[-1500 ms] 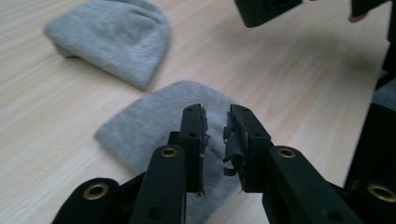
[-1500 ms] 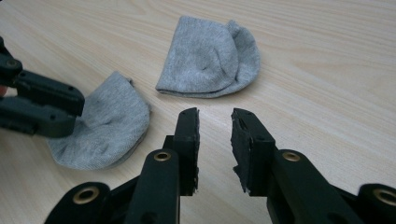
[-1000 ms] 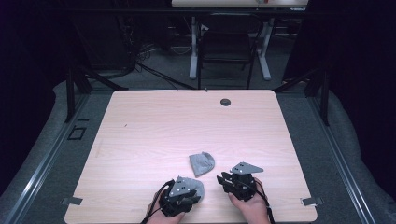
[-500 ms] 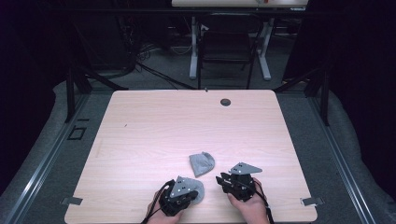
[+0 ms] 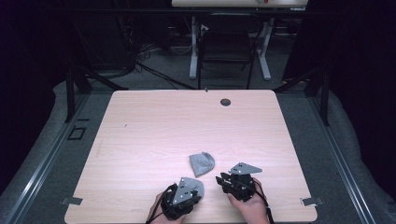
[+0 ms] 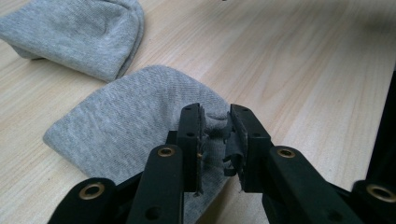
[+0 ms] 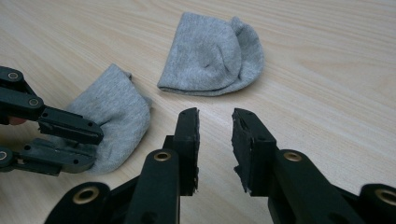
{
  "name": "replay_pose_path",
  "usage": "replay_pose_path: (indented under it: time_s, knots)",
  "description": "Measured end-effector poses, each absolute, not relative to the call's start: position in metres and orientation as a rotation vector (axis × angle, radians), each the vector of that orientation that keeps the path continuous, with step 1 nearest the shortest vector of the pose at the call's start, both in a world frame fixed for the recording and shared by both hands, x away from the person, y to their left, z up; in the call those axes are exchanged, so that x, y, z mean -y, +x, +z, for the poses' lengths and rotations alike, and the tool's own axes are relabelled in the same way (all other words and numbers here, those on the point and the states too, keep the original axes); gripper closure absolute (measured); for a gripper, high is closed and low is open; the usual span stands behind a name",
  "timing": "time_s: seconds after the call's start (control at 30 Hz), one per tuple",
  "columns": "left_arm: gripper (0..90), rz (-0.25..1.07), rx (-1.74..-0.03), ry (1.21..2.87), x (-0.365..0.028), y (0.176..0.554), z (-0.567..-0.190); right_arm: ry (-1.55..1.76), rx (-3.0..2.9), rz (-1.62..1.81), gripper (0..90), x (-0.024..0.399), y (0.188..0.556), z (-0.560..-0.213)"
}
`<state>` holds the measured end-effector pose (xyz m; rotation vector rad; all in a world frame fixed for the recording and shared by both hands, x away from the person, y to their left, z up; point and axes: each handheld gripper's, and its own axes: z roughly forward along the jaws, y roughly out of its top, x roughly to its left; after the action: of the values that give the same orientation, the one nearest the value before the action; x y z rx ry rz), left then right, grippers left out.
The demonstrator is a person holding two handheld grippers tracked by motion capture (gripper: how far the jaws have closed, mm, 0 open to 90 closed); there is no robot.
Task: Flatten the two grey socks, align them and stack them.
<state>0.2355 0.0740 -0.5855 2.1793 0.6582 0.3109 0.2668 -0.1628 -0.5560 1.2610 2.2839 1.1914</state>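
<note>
Two folded grey socks lie near the table's front edge. The farther sock (image 5: 201, 163) (image 7: 210, 51) (image 6: 79, 32) lies free. The nearer sock (image 5: 198, 185) (image 6: 116, 121) (image 7: 112, 116) lies under my left gripper (image 5: 195, 190) (image 6: 215, 121) (image 7: 88, 144). Its jaws have just been opening and stand a little apart, one on each side of the sock's end, which sits loosely in the gap. My right gripper (image 5: 220, 179) (image 7: 215, 123) rests to the right, open with nothing in it, pointing at the bare wood between the socks.
The light wooden table (image 5: 154, 126) has a round dark grommet (image 5: 225, 101) near its far edge. A person's hands (image 5: 247, 207) hold both grippers at the front edge. Black frame legs and a desk stand on the floor behind.
</note>
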Motion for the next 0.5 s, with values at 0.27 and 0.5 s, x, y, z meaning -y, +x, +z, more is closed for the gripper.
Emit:
replay_pose_path:
  time_s: [0.27,0.5]
  knots:
    - [87.7,0.265,-0.689,2.15,-0.08,0.241,-0.586,1.256,-2.287,1.192,71.1,0.163,0.267,-0.556]
    - [89.3,0.253,-0.683,2.101,-0.087,0.243,-0.573,1.245,-2.284,1.21,71.1,0.162,0.267,-0.556]
